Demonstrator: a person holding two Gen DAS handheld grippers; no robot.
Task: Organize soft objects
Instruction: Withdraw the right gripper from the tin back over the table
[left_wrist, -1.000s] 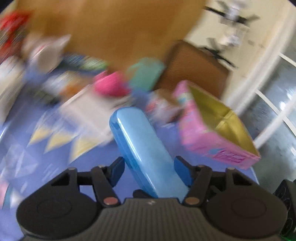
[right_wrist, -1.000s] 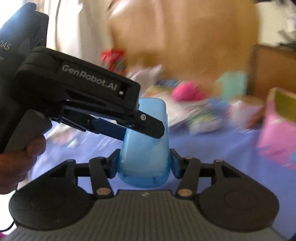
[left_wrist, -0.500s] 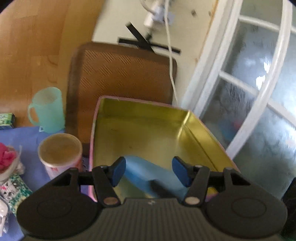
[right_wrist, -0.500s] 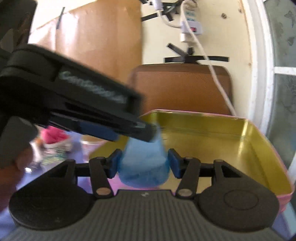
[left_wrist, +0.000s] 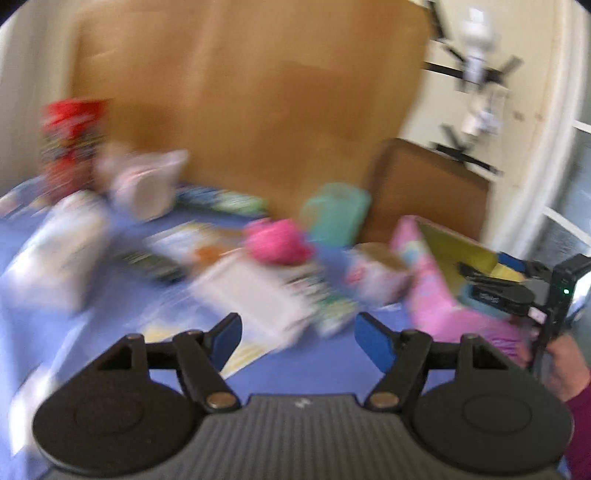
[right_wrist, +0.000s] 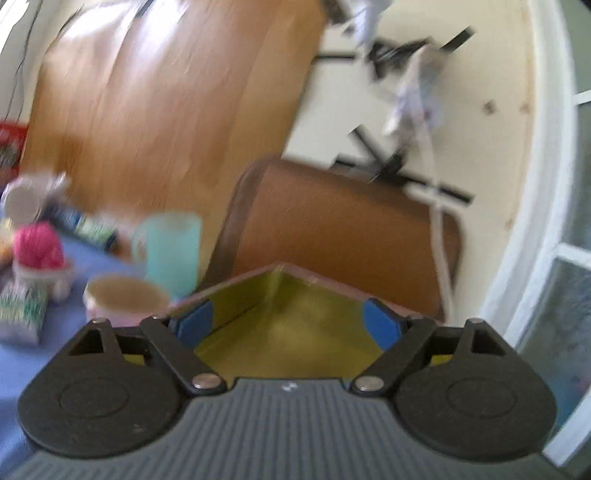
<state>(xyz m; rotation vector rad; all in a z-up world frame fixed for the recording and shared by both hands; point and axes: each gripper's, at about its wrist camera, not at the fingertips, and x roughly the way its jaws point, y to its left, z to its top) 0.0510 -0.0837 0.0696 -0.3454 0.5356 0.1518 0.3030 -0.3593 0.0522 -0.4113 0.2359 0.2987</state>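
Observation:
My left gripper (left_wrist: 297, 338) is open and empty above the blue tablecloth (left_wrist: 295, 373); its view is blurred. The pink tin with a gold inside (left_wrist: 439, 306) stands at the right, and my right gripper shows over it in the left wrist view (left_wrist: 491, 284). In the right wrist view my right gripper (right_wrist: 286, 325) is open and empty just over the tin's gold inside (right_wrist: 291, 328). The light blue soft object does not show in either view. A pink fluffy object (left_wrist: 275, 242) (right_wrist: 37, 247) sits mid-table.
A teal cup (right_wrist: 170, 251) and a paper cup (right_wrist: 125, 299) stand left of the tin. A brown chair back (right_wrist: 332, 236) is behind it. A white box (left_wrist: 255, 299), packets and a red package (left_wrist: 72, 136) lie across the table.
Both grippers held the light blue soft object and carried it over the tin. Now both are open and empty; the left one has swung back left over the table.

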